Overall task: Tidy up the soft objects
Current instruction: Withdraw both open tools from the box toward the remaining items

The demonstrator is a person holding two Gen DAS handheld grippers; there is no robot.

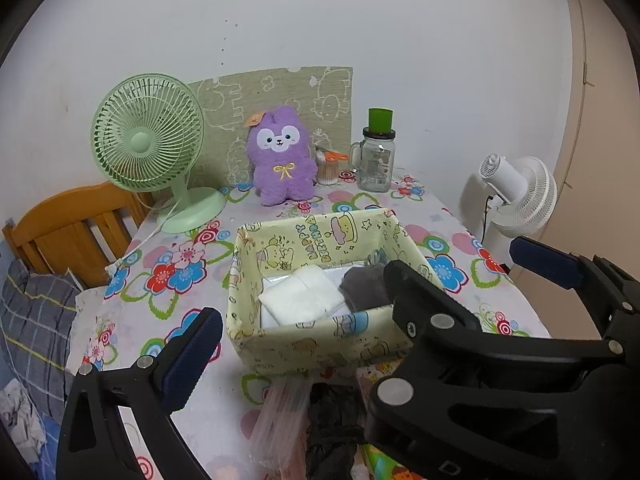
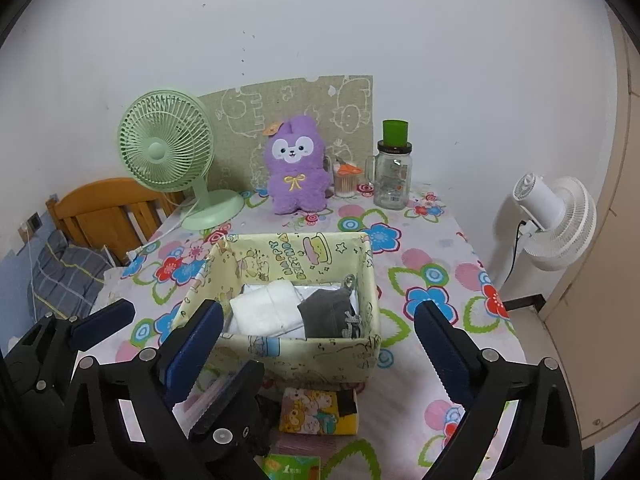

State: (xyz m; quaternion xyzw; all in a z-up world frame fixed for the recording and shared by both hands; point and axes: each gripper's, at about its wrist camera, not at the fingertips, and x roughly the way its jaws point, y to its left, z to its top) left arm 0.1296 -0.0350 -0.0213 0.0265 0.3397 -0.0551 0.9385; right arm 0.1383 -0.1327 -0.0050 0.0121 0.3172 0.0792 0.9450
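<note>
A pale yellow cartoon-print fabric box [image 1: 320, 344] [image 2: 296, 354] stands mid-table. Inside it lie a folded white cloth [image 1: 300, 300] [image 2: 266, 310] on the left and a grey cloth [image 1: 366, 286] [image 2: 326, 314] on the right. A purple plush toy [image 1: 280, 160] [image 2: 296, 172] sits upright at the back. My left gripper [image 1: 320, 316] is open and empty just short of the box. My right gripper [image 2: 318, 308] [image 1: 456, 256] is open too, beside the left one and partly crossing it, with the box ahead between its fingers. A black cloth [image 1: 332, 420] lies near the front edge.
A green fan [image 1: 148, 136] stands back left. A glass jar [image 1: 374, 160] with a green cup on it and a swab pot stand back right. A clear plastic bag [image 1: 280, 416] and a cartoon packet [image 2: 316, 412] lie in front of the box. A white fan [image 2: 556, 220] stands off the table's right edge, and a wooden headboard [image 1: 76, 224] is at the left.
</note>
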